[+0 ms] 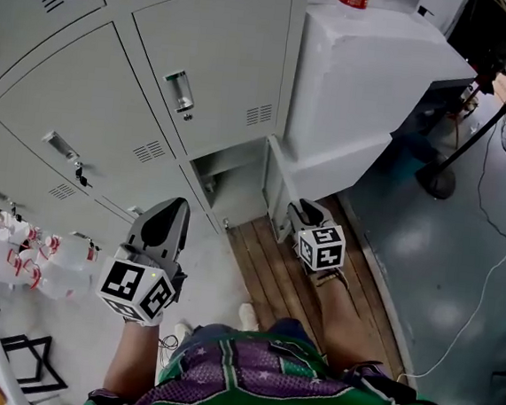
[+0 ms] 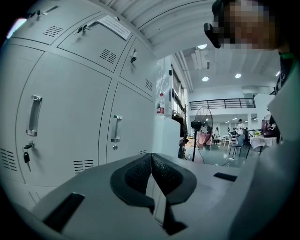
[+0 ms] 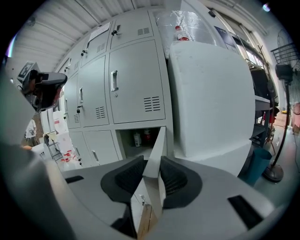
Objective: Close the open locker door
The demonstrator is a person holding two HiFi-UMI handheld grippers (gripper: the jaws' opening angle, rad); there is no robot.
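The grey locker door (image 3: 158, 150), in the bottom row beside a big white block (image 3: 211, 93), stands swung out edge-on. The right gripper (image 3: 152, 172) pinches its free edge between both pads, while the left gripper (image 2: 151, 169) is closed on nothing. Wooden planks (image 1: 273, 275) meet a grey concrete floor (image 1: 443, 260).

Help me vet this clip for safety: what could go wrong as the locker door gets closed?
The right gripper holds only the thin free edge of the locker door, so it may slip off mid-swing. Its inner jaw could get pinched against the compartment frame if not released in time.
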